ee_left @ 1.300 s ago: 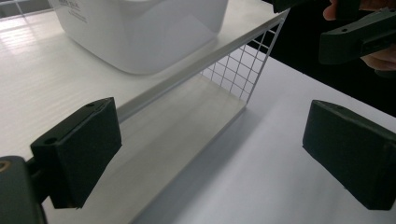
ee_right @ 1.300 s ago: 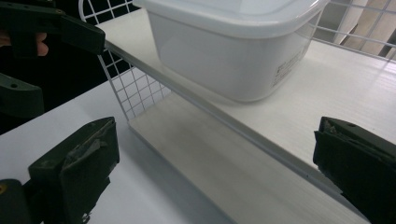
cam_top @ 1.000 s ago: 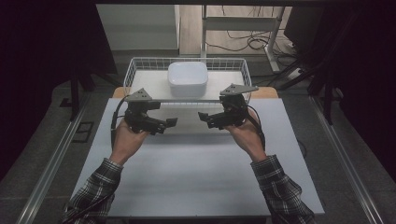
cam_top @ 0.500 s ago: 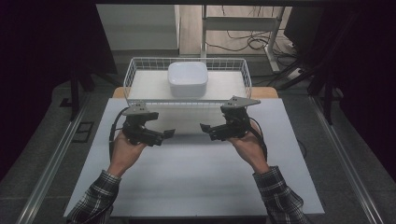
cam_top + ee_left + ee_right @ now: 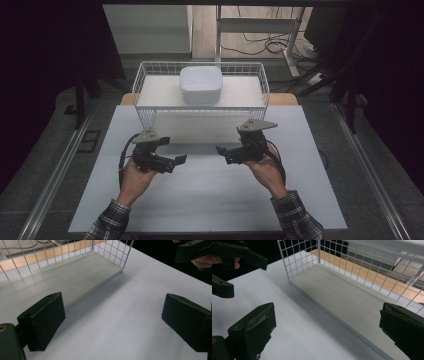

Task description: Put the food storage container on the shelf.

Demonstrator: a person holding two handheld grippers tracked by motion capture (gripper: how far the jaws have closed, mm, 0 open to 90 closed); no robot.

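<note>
Left tool (image 5: 181, 159) wide open, empty | right tool (image 5: 220, 149) wide open, empty | both low over table (image 5: 210, 200), near side of wire basket (image 5: 150, 117) | white container (image 5: 201, 84) inside, at rear | advice: clear the front rim, approach level, grip opposite sides.

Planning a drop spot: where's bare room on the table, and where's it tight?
Free: the white table between the left gripper and right gripper, and the whole near strip by the sleeves. Also the strips outside each hand. Inside the wire basket, bare floor lies either side of the white container. Tightest: the band between the basket's front wall and the grippers.
</note>
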